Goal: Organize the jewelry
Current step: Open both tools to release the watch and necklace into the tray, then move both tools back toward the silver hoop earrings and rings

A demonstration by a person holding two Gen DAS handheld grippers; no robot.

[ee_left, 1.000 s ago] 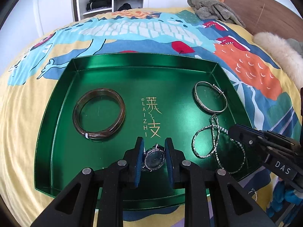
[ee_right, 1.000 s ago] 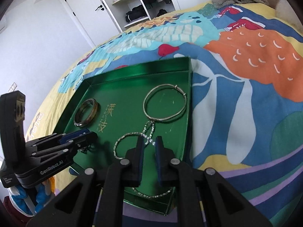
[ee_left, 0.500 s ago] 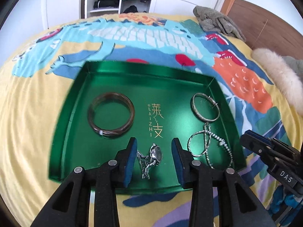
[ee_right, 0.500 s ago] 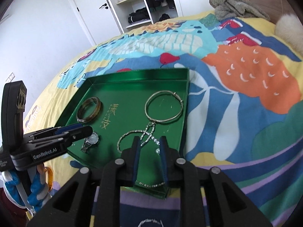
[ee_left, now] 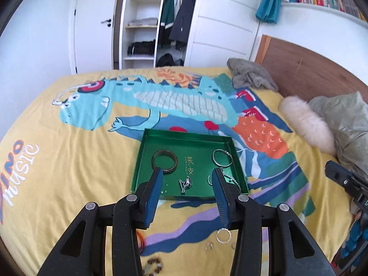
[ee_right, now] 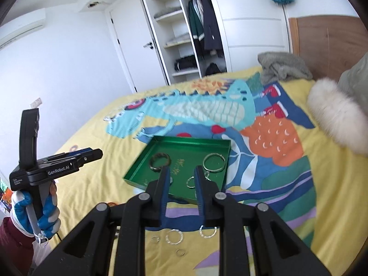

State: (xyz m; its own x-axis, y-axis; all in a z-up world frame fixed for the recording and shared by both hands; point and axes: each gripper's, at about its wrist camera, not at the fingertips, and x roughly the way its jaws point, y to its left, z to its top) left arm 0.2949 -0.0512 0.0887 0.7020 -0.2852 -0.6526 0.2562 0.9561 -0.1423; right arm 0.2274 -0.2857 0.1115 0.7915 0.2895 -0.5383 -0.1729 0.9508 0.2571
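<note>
A green tray (ee_left: pixel 147 156) (ee_right: pixel 142 161) lies on the bed. In it are a brown bangle (ee_left: pixel 164 161) (ee_right: pixel 159 159), a silver bangle (ee_left: pixel 222 158) (ee_right: pixel 214 162), a beaded necklace (ee_left: pixel 232 179) (ee_right: pixel 190 182) and a small watch (ee_left: pixel 186 182). My left gripper (ee_left: pixel 187 185) is open and empty, raised well above the tray's near edge. My right gripper (ee_right: pixel 182 181) is open and empty, also raised above the tray. Loose silver rings (ee_right: pixel 175 238) (ee_left: pixel 223 233) lie on the bedspread in front of the tray.
The bed has a colourful dinosaur bedspread (ee_left: pixel 92 138). A grey cloth (ee_left: pixel 250 77), a fluffy white cushion (ee_left: pixel 308 124) and a wooden headboard (ee_left: pixel 310 69) are at the far right. A beaded bracelet (ee_left: pixel 153 265) lies at the near edge. An open wardrobe (ee_left: pixel 149 23) stands behind.
My left gripper opened and let go of the watch, which now lies in the tray. Both grippers pulled back and up, away from the tray. My right gripper opened wider.
</note>
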